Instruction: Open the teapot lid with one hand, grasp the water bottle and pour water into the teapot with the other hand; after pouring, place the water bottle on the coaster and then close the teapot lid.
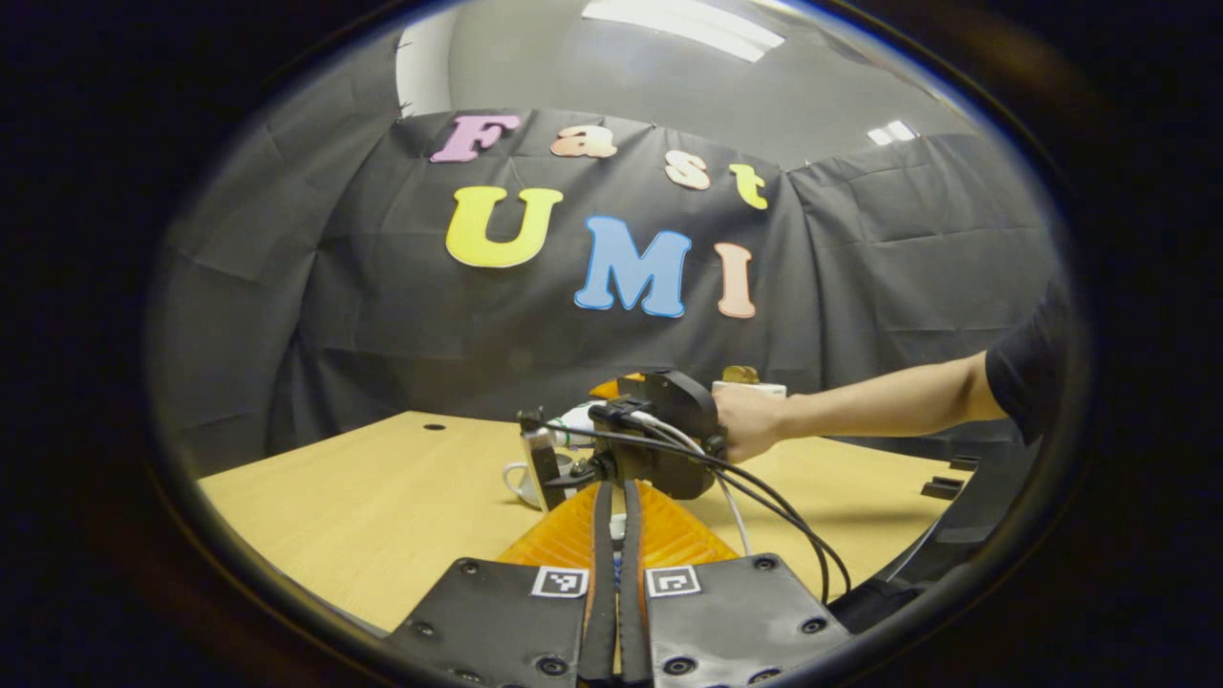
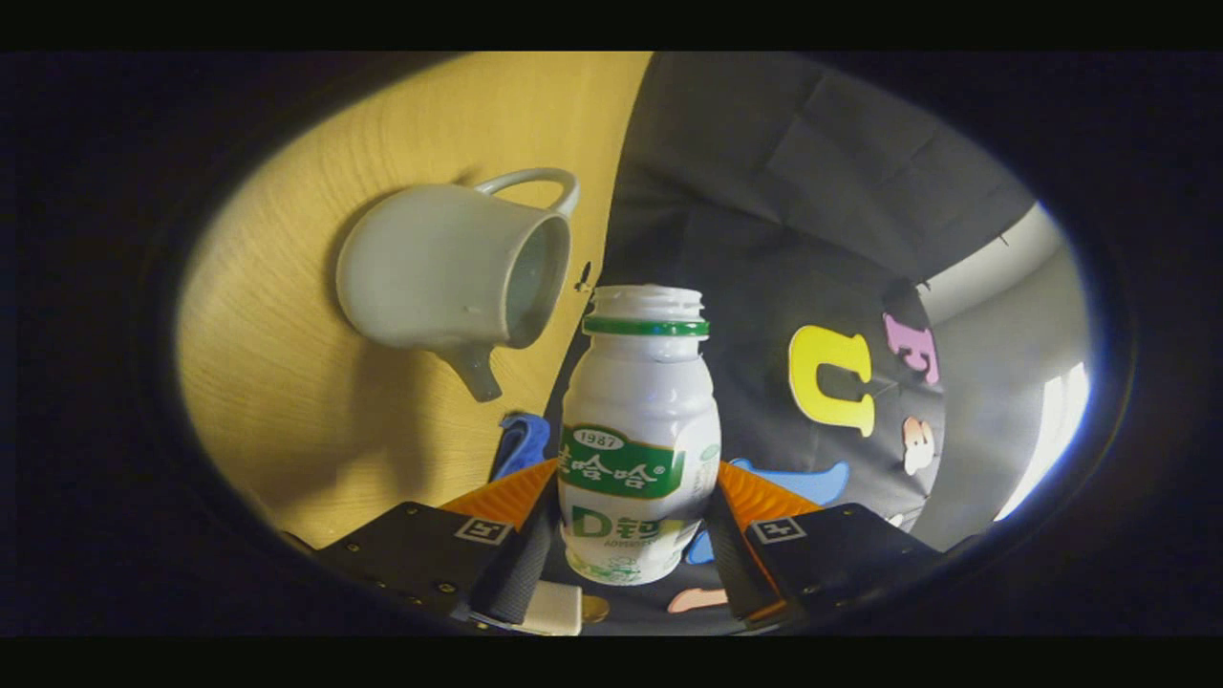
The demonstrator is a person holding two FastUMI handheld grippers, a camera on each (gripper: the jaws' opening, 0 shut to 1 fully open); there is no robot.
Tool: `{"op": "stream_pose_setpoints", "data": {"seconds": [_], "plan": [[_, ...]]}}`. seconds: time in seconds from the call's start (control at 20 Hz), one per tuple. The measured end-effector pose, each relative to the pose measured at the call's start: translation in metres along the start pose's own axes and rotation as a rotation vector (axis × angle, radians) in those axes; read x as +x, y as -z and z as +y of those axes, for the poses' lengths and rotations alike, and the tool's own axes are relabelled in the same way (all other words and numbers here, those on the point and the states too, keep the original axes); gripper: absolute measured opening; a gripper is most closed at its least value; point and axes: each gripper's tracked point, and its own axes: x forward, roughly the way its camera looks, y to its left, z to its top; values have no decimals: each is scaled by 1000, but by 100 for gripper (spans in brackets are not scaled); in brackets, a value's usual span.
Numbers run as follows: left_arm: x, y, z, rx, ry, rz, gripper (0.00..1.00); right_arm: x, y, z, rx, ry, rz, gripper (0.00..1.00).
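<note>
In the right gripper view a white water bottle (image 2: 638,430) with a green label and no cap sits between the fingers of my right gripper (image 2: 632,511), which is shut on it. Its mouth is close to the open, lidless top of the pale teapot (image 2: 449,272) on the wooden table (image 2: 287,401). In the left gripper view the right gripper (image 1: 559,459), held by a hand (image 1: 750,420), tips the bottle (image 1: 575,420) over the teapot (image 1: 521,481). My left gripper (image 1: 616,489) is nearly closed, with a small pale piece, apparently the teapot lid (image 1: 619,524), pinched between its fingers.
A blue thing (image 2: 521,441), possibly the coaster, lies on the table beside the bottle. A white block with a gold top (image 1: 748,384) stands behind the hand. Cables (image 1: 764,506) hang from the right gripper. Bare table (image 1: 382,497) stretches to the left.
</note>
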Motion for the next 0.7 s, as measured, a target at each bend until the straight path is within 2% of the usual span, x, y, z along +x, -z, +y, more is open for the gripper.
{"op": "stream_pose_setpoints", "data": {"seconds": [0.1,0.15,0.2,0.4,0.5,0.7], "plan": [[4,-2,4,-8,-5,-1,12,-1,0,7,150,-24,3,76],[6,-5,7,-13,-8,-2,8,-2,1,12,232,-42,7,76],[9,-8,10,-18,-11,-6,12,-4,1,14,307,-51,11,76],[27,-23,32,-46,-44,-24,12,-16,19,3,607,-40,45,75],[39,-29,39,-70,-54,-39,12,-22,37,-8,726,-12,64,76],[69,-31,51,-53,-77,-45,12,-41,74,-10,947,-2,111,75]]}}
